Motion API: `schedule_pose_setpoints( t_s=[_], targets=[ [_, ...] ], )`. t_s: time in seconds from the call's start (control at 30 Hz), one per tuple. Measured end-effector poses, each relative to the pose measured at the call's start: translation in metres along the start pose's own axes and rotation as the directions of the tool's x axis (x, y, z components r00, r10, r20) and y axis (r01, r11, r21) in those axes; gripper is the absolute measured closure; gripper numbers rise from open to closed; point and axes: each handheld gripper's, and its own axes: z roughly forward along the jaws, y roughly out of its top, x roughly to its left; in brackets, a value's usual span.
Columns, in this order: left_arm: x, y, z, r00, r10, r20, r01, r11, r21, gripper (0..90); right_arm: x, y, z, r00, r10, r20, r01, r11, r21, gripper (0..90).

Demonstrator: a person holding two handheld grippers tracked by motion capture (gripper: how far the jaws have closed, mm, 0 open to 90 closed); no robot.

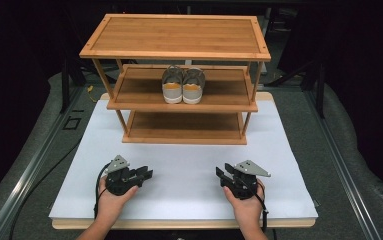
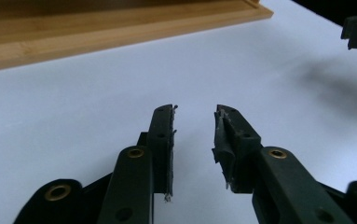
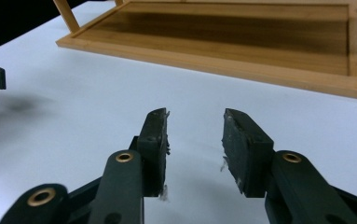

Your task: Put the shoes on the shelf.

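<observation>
A three-tier wooden shoe rack stands at the back of the white table. A pair of grey shoes with tan heels sits on its middle shelf, heels toward me. My left gripper rests low over the table at the front left, held in a hand, jaws parted with nothing between them. At the front right my right gripper faces it, also open and empty. The rack's bottom shelf lies beyond the right jaws.
The rack's bottom shelf and top shelf are bare. White table surface stretches between the two grippers and the rack. Dark floor and metal rails flank the table.
</observation>
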Motion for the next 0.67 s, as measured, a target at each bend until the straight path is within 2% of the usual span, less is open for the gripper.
schedule_pose_setpoints(
  t_s=[0.07,0.17,0.2,0.4,0.57,0.67],
  targets=[
    [-0.001,-0.003,0.006,0.9999,0.015,0.001,-0.015,0.9995,0.027,62.6,-0.001,-0.003,0.005,1.0,0.001,-0.005,-0.001,1.0,0.029,57.6],
    [-0.002,-0.005,0.009,0.9998,0.008,0.017,-0.009,0.9993,0.037,59.3,0.001,-0.006,0.009,0.9998,0.01,-0.015,-0.01,0.999,0.04,55.7],
    [-0.004,-0.006,0.011,0.9997,0.015,0.018,-0.016,0.9985,0.052,57.3,0.003,-0.007,0.012,0.9995,0.001,-0.032,0.001,0.998,0.056,54.9],
    [-0.005,-0.008,0.015,0.9996,0.023,0.016,-0.024,0.9972,0.071,51.3,0.012,-0.008,0.018,0.9984,-0.036,-0.043,0.039,0.997,0.07,52.4],
    [-0.003,-0.01,0.017,0.9998,0.018,0.0,-0.018,0.9962,0.085,49.6,0.016,-0.009,0.02,0.9964,-0.061,-0.059,0.067,0.994,0.092,48.2],
    [-0.004,-0.01,0.018,0.9995,0.032,0.001,-0.032,0.9959,0.085,49.5,0.017,-0.01,0.022,0.9958,-0.072,-0.056,0.077,0.992,0.097,43.9]
  ],
)
